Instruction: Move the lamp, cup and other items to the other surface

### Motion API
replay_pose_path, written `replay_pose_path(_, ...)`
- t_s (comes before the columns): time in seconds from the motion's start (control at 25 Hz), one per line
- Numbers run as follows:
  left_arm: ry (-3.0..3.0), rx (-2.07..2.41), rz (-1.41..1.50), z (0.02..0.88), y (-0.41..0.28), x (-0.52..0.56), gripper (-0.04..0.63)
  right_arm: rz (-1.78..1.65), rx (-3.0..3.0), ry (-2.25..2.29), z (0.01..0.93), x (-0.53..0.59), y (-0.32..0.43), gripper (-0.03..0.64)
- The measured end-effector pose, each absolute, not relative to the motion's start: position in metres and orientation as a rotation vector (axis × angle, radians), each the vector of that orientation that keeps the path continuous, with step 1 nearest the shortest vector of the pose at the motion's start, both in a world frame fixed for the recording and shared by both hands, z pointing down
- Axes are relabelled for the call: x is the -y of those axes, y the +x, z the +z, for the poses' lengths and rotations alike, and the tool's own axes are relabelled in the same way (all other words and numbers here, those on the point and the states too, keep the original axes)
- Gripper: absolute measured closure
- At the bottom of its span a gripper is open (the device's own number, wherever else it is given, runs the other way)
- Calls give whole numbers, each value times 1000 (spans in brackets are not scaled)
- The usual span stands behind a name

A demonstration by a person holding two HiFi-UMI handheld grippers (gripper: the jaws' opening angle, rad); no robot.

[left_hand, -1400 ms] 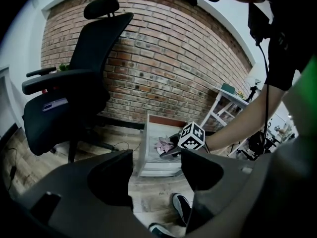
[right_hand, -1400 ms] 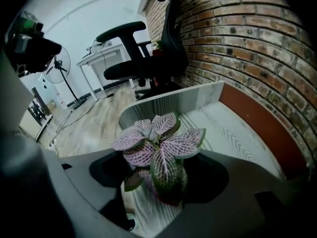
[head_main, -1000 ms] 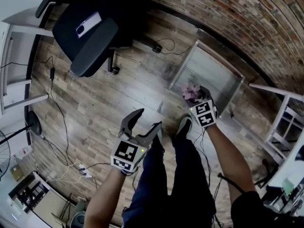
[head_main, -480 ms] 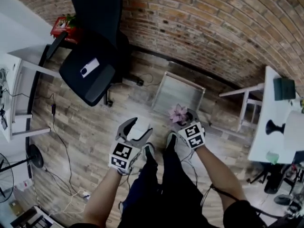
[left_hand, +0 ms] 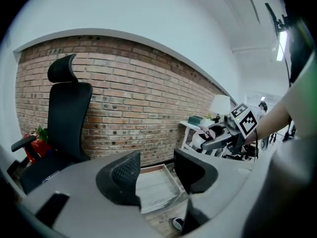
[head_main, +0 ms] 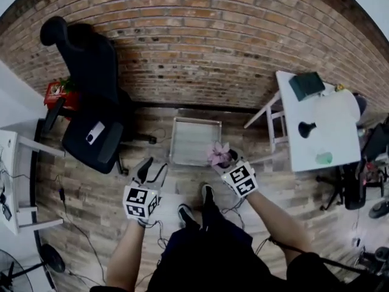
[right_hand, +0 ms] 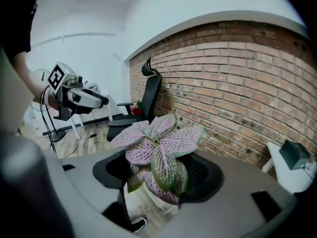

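Table (head_main: 340, 132) lies at two o'clock from the right gripper (head_main: 225, 159), clamped on the potted plant (head_main: 217, 152); left gripper (head_main: 146, 168), closing empty, sits farther.

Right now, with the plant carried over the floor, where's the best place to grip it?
By the white pot, from the side, below the leaves. The plant stands upright and its soft leaves spread wider than the pot, so coming from above would likely crush them. The right gripper has its jaws on the pot's two sides.

Rough brick wall (head_main: 200, 47), wood-plank floor (head_main: 97, 187), matt white table (head_main: 334, 120)
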State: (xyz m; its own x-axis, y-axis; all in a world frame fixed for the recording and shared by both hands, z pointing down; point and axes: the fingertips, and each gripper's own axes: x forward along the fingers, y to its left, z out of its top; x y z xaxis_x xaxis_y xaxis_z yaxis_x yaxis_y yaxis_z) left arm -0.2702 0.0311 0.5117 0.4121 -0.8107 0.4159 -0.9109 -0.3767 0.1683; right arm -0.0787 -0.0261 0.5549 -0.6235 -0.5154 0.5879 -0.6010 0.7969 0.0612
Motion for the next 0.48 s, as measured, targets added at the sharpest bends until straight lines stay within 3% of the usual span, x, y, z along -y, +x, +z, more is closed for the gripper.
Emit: replay_pose_path(0.48,2460,1292,409,486,-186,-40,385,252,2248,1211,509,9,80,331)
